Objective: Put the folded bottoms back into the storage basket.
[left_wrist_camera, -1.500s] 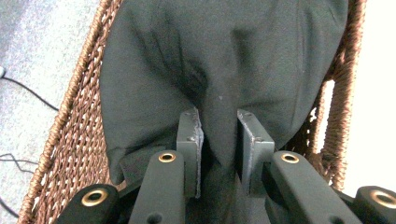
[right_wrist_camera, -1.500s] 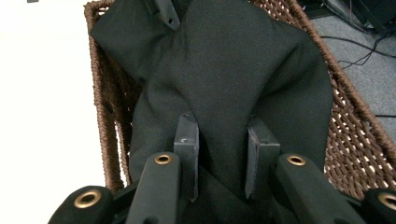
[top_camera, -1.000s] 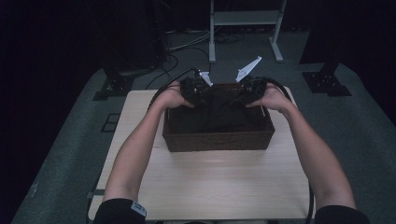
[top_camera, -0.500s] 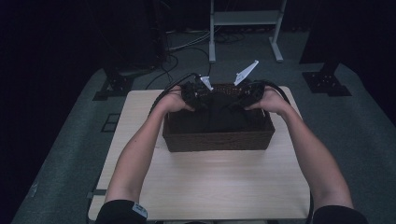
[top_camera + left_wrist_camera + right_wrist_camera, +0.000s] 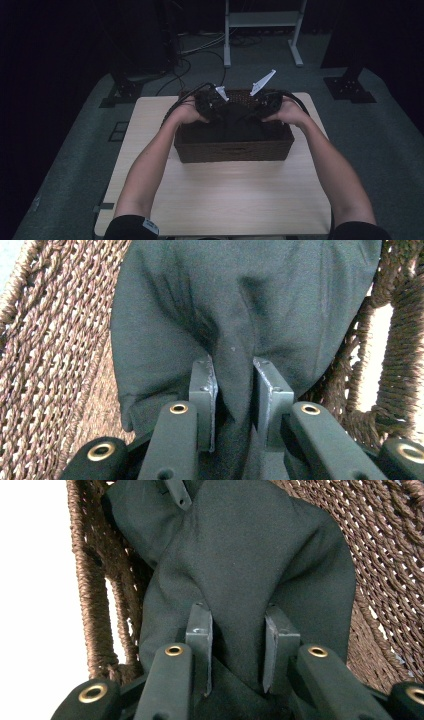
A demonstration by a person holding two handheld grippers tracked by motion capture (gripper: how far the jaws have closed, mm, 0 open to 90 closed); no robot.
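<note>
Two grippers, left gripper [image 5: 234,390] and right gripper [image 5: 237,640], are each pinching dark cloth [image 5: 235,122] inside wicker basket [image 5: 235,150], sitting at table's [image 5: 220,200] twelve o'clock.

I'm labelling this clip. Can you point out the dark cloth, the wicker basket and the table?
dark cloth [image 5: 240,305], left gripper view, its bunched middle.
wicker basket [image 5: 235,150], high view, near wall.
table [image 5: 220,200], high view, bare top.

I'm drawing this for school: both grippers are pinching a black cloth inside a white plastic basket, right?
Not quite. The basket is brown and woven, not white plastic; the high view shows it. The left gripper and right gripper do each pinch the black cloth inside it.
</note>
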